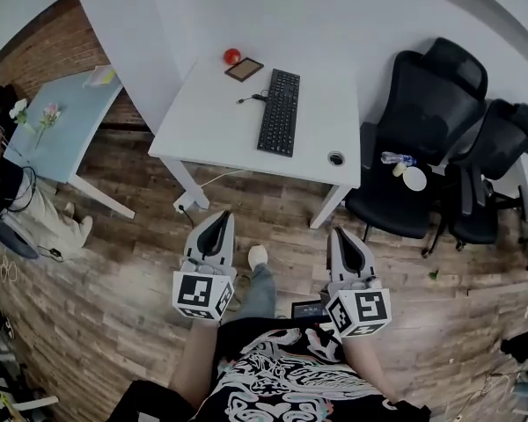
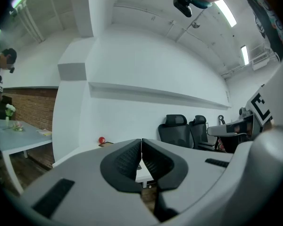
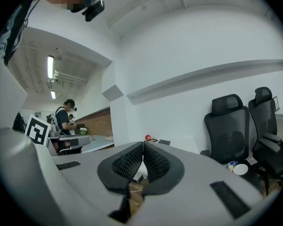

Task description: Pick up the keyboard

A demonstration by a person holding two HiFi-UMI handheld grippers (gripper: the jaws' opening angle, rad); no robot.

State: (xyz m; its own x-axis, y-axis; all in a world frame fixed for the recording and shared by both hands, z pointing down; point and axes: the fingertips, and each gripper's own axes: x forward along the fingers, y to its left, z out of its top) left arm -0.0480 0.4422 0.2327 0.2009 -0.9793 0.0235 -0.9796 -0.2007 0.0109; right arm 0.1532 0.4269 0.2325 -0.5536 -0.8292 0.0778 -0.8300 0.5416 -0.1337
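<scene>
A black keyboard (image 1: 280, 112) lies lengthwise on the white desk (image 1: 220, 121), near its middle, with a cable running off its left side. My left gripper (image 1: 220, 221) and right gripper (image 1: 339, 236) are both shut and empty. They hover side by side over the wooden floor, well short of the desk's front edge. In the right gripper view the keyboard (image 3: 164, 142) shows as a thin dark slab above the shut jaws. The left gripper (image 2: 141, 146) view hides the keyboard behind its own jaws.
A red ball (image 1: 232, 56) and a dark framed tablet (image 1: 245, 69) sit at the desk's far end. Two black office chairs (image 1: 422, 139) stand right of the desk, one holding a bottle and a white dish (image 1: 414, 178). A pale blue table (image 1: 66, 121) and a person (image 1: 9, 183) are at left.
</scene>
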